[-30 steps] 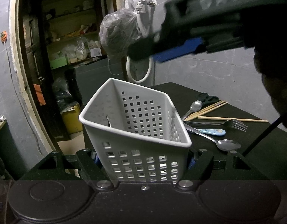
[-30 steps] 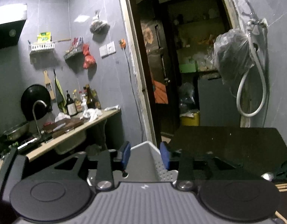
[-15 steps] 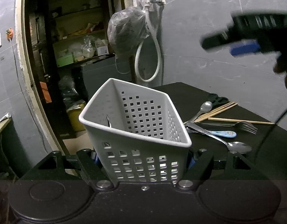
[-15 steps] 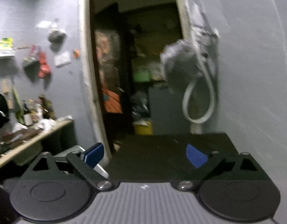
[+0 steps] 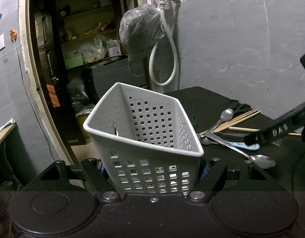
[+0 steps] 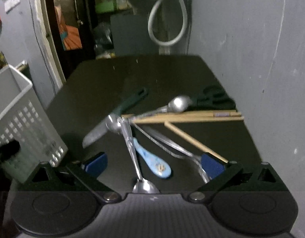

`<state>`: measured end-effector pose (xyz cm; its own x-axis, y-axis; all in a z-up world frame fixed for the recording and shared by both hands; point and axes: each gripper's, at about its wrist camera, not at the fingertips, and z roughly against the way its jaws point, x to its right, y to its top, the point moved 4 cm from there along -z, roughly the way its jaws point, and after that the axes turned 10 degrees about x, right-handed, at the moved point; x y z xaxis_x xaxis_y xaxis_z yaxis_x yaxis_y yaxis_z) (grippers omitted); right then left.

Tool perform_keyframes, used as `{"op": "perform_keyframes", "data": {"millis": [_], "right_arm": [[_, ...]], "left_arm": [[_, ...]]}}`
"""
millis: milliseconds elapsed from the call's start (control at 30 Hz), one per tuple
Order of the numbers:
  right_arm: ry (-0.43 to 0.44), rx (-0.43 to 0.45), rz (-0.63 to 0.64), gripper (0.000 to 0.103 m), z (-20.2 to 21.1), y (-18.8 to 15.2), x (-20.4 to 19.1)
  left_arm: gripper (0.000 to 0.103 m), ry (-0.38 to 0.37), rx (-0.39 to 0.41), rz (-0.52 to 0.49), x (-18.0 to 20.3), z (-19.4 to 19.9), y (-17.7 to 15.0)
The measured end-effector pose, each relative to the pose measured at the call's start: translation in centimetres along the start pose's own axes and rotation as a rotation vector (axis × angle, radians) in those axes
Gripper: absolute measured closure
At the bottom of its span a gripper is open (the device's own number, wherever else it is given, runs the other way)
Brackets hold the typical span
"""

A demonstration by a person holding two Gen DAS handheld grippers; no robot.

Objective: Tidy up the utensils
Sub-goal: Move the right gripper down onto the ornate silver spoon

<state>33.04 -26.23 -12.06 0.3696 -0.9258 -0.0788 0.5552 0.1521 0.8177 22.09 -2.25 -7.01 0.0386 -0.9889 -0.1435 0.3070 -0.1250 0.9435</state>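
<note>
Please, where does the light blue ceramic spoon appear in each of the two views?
Left wrist view: the light blue ceramic spoon lies right of centre, beside the white perforated plastic basket.
Right wrist view: it lies low at the centre.
Shared landmark: the wooden chopsticks lie behind it.

The right tongs (image 5: 279,128) carry the raised letters "DAS".

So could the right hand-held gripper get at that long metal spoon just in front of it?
Probably yes: the right hand-held gripper is opening, nothing between its jaws, and the spoon lies uncovered on the utensil pile.
</note>
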Motion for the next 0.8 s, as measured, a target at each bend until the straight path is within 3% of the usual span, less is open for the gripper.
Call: {"op": "perform_keyframes", "data": {"millis": [633, 800], "right_arm": [[0.103, 0.007, 0.121, 0.001, -1.7, -0.5, -2.2], [0.14, 0.018, 0.169, 0.007, -2.2, -0.3, -3.1]], "left_arm": [[0.024, 0.027, -0.006, 0.004, 0.3, -0.4, 0.1], [0.024, 0.027, -0.006, 0.005, 0.3, -0.4, 0.1]]}}
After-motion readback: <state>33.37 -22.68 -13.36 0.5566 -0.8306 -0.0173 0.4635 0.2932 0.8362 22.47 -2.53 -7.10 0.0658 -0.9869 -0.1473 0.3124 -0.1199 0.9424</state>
